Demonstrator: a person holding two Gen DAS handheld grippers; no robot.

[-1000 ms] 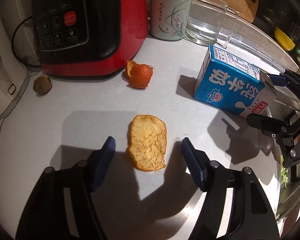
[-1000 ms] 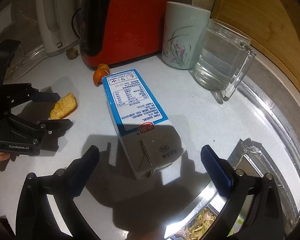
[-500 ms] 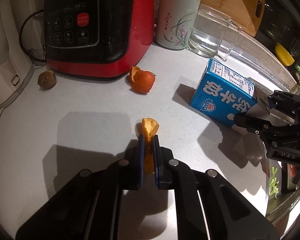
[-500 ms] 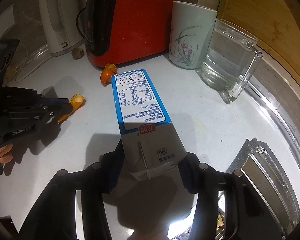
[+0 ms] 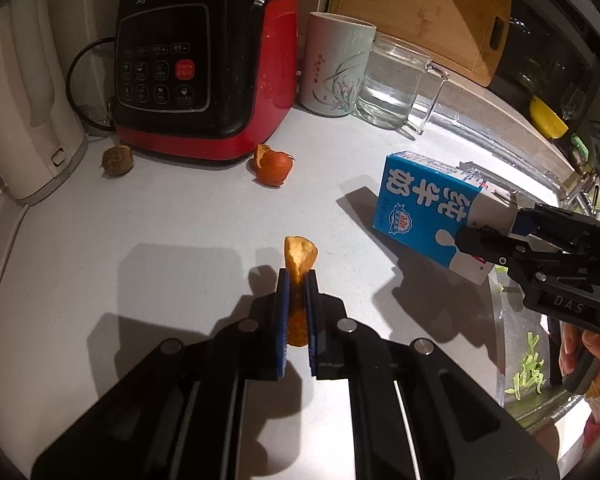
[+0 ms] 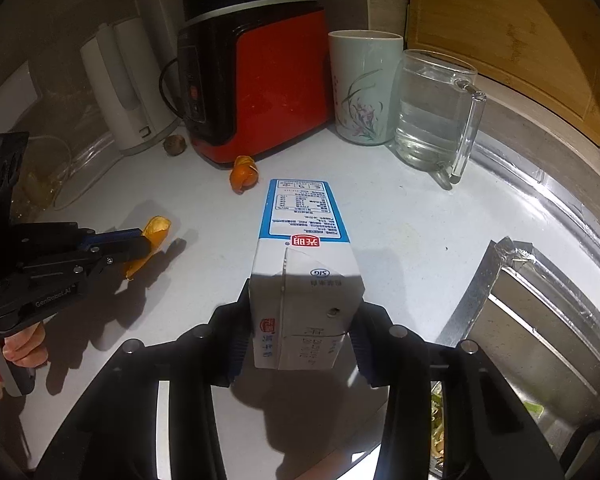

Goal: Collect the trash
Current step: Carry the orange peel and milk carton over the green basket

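White counter (image 5: 148,240): Joyoung cooker (image 5: 204,64), SIG-marked milk carton (image 6: 304,264) in right gripper (image 6: 300,344)

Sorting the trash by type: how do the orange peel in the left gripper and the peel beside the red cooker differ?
The held peel is a flat strip pinched on edge by the left gripper; the loose peel is a curled cup resting on the counter. The held one looks paler. Both are orange rind.

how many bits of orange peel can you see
2. One orange peel is clamped in the left gripper. The other, a curled peel, lies on the counter in front of the red cooker. More may be hidden behind things.
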